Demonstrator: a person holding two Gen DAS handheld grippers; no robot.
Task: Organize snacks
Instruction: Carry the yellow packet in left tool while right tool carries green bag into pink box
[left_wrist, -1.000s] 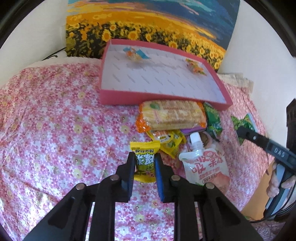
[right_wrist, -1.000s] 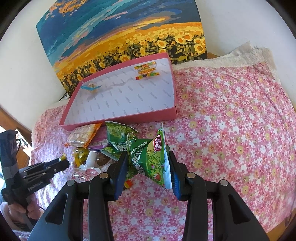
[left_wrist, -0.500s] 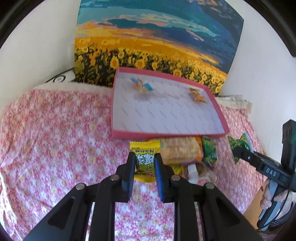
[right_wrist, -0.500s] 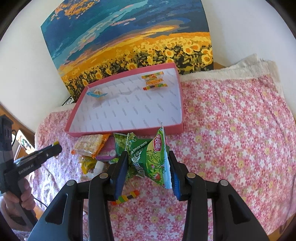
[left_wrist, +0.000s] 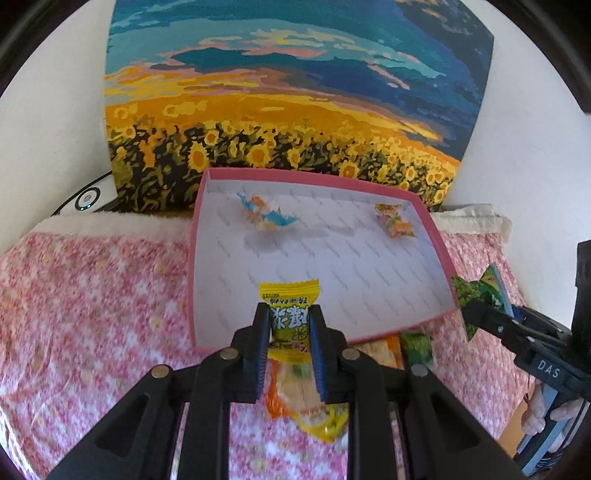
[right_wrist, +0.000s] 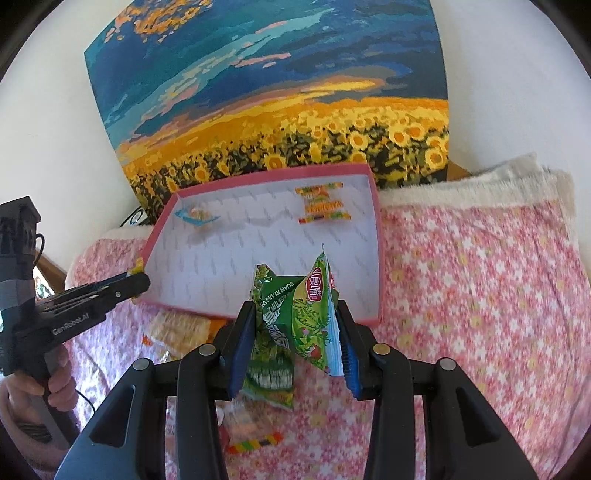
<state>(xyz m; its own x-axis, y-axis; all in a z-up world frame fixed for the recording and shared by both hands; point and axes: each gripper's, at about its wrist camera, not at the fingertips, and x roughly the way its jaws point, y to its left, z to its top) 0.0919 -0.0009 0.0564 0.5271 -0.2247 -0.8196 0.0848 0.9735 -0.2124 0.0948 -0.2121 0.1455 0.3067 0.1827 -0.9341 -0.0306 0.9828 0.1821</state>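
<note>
My left gripper (left_wrist: 287, 325): clamped tight on a small yellow candy packet (left_wrist: 289, 318), which stands upright between the blue pads
Yellow candy packet: its crimped top edge pokes out ahead of my left fingertips, in front of the near edge of the pink tray (left_wrist: 432, 221)
My right gripper (right_wrist: 295, 325): squeezing a crumpled green snack bag (right_wrist: 295, 314), which bulges up and forward past the fingertips
Green snack bag: held in front of the pink tray's near right corner, clear of the cloth
Pink tray: straight ahead of both grippers, white-lined, leaning back toward the sunflower painting (left_wrist: 295, 92)
In the tray: a blue-and-orange wrapped candy (left_wrist: 264, 213) at the far left, an orange-green wrapped candy (left_wrist: 394, 220) at the far right
Below my left fingers: an orange cracker pack (left_wrist: 295, 391) and a yellow wrapper (left_wrist: 325, 424) on the pink floral cloth (left_wrist: 92, 295)
Below my right fingers: a striped candy stick (right_wrist: 255, 442) on the cloth
My hands: the left one (right_wrist: 55, 384) grips its handle at the far left of the right view
</note>
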